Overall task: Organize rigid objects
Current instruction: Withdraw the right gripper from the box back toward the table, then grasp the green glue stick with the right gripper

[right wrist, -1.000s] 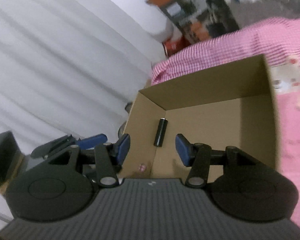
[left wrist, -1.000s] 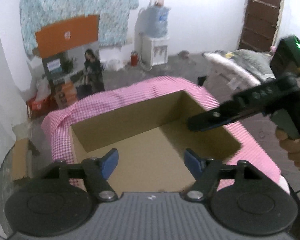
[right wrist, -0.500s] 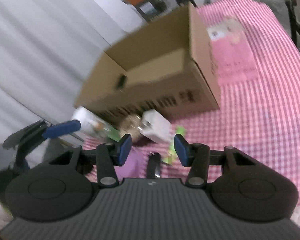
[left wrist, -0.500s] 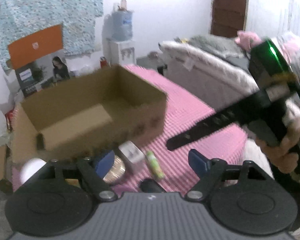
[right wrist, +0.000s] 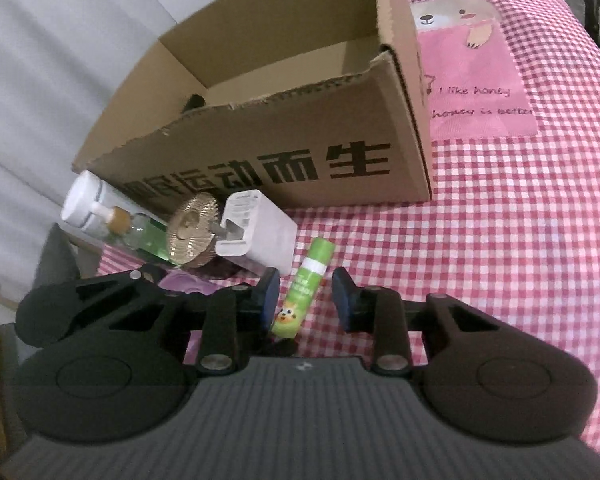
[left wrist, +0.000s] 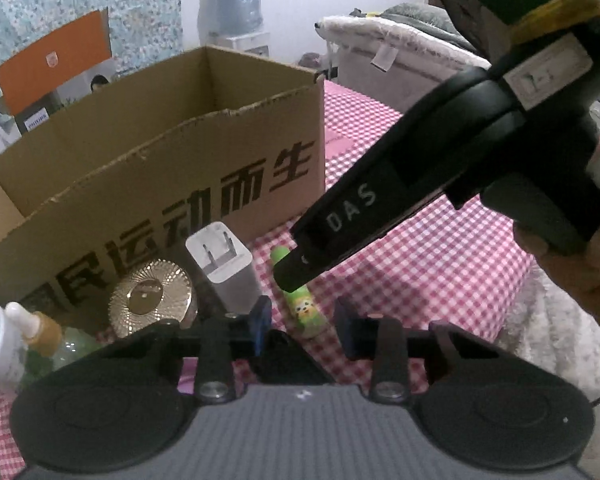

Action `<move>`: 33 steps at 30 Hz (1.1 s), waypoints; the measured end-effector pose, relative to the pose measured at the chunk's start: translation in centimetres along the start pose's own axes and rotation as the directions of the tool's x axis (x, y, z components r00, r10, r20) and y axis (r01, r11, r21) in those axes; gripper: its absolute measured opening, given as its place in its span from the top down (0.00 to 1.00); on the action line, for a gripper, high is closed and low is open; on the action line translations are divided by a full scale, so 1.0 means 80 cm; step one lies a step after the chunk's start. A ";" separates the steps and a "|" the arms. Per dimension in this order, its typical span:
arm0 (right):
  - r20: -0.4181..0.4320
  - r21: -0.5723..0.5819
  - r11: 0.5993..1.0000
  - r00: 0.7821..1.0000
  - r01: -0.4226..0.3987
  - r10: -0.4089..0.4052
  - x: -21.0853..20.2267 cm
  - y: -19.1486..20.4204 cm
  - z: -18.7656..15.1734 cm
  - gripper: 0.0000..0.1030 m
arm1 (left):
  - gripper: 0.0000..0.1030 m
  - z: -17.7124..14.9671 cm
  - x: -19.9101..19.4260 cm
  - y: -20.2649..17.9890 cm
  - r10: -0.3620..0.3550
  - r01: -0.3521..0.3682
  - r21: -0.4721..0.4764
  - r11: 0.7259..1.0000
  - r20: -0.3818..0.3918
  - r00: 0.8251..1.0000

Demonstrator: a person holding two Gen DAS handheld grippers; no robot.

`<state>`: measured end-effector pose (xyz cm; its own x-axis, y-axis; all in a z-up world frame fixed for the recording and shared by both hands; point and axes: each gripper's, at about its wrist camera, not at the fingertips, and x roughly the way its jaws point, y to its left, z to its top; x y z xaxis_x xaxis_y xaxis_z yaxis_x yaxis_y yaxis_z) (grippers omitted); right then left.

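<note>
Open cardboard box (right wrist: 284, 152) with loose items in front

A dark cylinder (right wrist: 194, 102) lies inside; right gripper (right wrist: 306, 298) released around the green tube (right wrist: 302, 296), left gripper (left wrist: 300, 326) released.

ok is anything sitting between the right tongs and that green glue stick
Nothing visible does. The right tongs are open and the green glue stick lies directly between the pads on the checked cloth. The white charger sits just to its left, close to the left pad.
</note>
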<state>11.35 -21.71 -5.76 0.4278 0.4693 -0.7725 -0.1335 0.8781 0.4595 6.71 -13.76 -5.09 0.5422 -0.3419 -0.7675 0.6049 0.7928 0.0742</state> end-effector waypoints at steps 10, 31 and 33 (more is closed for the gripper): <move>-0.023 0.025 1.000 1.000 -0.003 0.003 0.017 -0.005 0.002 0.84 | 0.70 0.004 0.022 0.011 -0.048 0.047 -0.012 0.999 -0.034 0.998; 0.036 0.182 0.981 0.997 -0.073 0.067 -0.013 -0.053 -0.027 0.87 | 0.66 0.026 0.043 -0.009 -0.082 0.082 -0.007 0.997 -0.035 0.996; 0.040 0.188 0.979 0.997 -0.074 0.068 -0.013 -0.052 -0.028 0.87 | 0.66 0.025 0.042 -0.009 -0.082 0.082 -0.009 0.997 -0.030 0.996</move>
<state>9.50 -25.65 -7.86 0.4535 0.5235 -0.7213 0.0057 0.8075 0.5898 9.24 -16.48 -6.43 0.4731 -0.3910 -0.7895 0.6423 0.7664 0.0054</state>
